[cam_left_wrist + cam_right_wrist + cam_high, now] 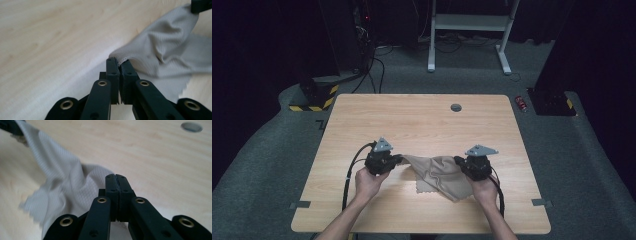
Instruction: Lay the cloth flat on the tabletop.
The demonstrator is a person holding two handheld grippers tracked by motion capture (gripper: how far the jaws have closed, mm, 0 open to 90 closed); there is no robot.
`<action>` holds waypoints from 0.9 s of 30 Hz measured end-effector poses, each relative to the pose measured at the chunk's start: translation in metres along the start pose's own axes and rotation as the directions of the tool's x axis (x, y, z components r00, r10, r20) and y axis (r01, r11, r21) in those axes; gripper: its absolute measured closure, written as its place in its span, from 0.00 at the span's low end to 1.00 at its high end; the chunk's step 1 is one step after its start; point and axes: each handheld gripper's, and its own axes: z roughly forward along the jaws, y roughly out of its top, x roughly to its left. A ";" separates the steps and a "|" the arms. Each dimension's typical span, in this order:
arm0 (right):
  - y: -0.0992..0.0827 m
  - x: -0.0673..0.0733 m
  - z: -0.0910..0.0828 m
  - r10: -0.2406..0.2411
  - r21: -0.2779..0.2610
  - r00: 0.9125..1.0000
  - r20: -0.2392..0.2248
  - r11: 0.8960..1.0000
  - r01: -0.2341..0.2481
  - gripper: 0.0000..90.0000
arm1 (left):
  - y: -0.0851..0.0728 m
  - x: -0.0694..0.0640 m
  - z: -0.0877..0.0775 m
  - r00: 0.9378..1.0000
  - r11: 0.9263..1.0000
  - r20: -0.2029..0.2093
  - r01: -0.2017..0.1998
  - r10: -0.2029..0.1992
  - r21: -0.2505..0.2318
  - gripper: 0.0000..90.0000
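Observation:
A beige-grey cloth (pixel 437 172) hangs between my two grippers just above the wooden table (pixel 422 120), its lower part crumpled on the wood. My left gripper (pixel 399 160) is shut on the cloth's left corner; in the left gripper view the jaws (pixel 119 61) pinch the hem and the cloth (pixel 160 50) runs off to the right gripper (pixel 200 5). My right gripper (pixel 457 161) is shut on the opposite corner; in the right gripper view its jaws (pixel 115 177) press together on the cloth (pixel 57 175), which stretches up to the left gripper (pixel 10 126).
A grey round grommet (pixel 456 107) sits near the table's far edge, and shows as the grommet (pixel 191 126) in the right gripper view. Tape marks (pixel 300 204) lie by the front corners. On the floor beyond are a white desk frame (pixel 469 22) and a red can (pixel 522 104).

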 end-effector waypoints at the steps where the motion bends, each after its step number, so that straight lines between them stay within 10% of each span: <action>1: -0.007 0.002 -0.002 -0.008 0.011 1.000 -0.006 1.000 0.009 0.99 | -0.006 -0.002 0.001 1.000 1.000 0.003 -0.010 0.010 0.014 0.96; 9: -0.051 0.009 0.003 -0.011 0.140 0.999 -0.045 0.990 0.017 0.97 | -0.042 -0.005 0.006 0.999 0.995 0.037 0.013 -0.017 0.100 0.92; 17: -0.024 0.003 -0.001 0.029 0.062 1.000 -0.007 0.998 -0.029 0.84 | -0.037 0.004 -0.011 0.995 0.995 0.016 0.095 -0.096 0.026 0.73; 27: -0.012 -0.002 0.047 0.061 0.186 0.996 0.064 0.980 -0.072 0.80 | -0.032 -0.001 -0.007 0.995 0.995 0.031 0.098 -0.099 0.019 0.63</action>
